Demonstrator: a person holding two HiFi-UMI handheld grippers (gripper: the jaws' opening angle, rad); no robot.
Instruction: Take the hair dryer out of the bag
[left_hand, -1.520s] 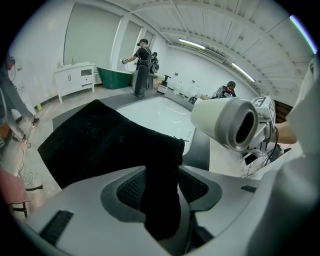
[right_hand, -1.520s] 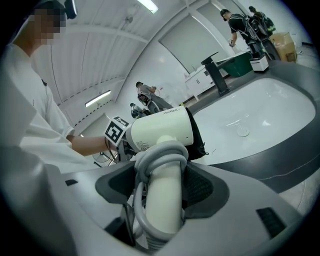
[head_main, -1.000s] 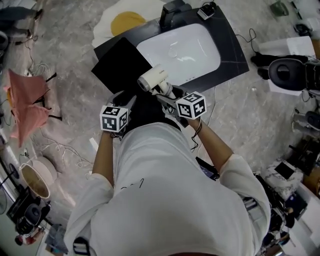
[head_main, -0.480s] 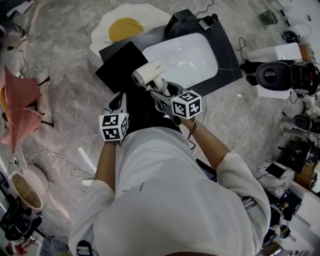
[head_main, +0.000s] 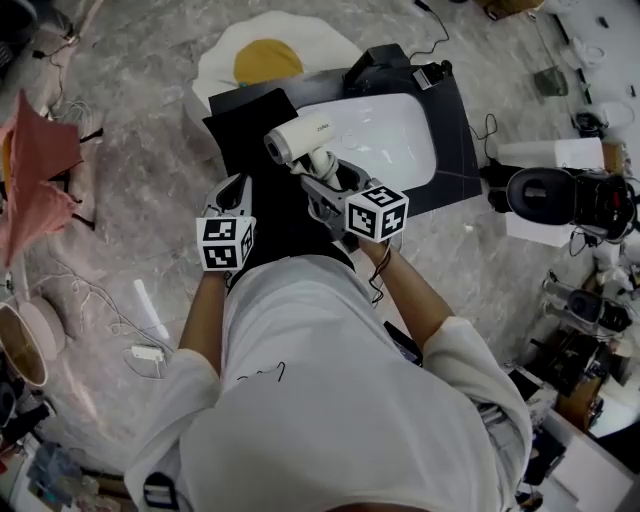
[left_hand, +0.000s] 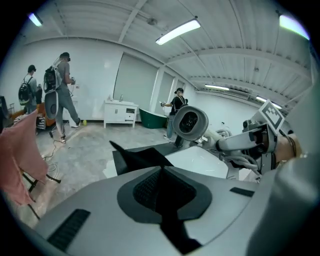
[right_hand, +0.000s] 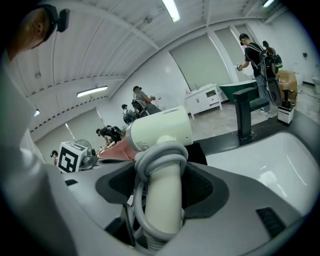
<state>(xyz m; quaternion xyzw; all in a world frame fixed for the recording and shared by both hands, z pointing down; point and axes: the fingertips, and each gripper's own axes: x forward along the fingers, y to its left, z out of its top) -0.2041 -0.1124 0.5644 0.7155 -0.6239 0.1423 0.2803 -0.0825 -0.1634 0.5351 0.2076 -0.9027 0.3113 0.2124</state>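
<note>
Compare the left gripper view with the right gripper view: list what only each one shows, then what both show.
Only the left gripper view: the left gripper shut on the black bag, and the right gripper seen from outside, gripping the hair dryer by its handle.
Only the right gripper view: the black faucet and the gray cord wound around that handle.
Both: the hair dryer, the white sink and the pink cloth.
</note>
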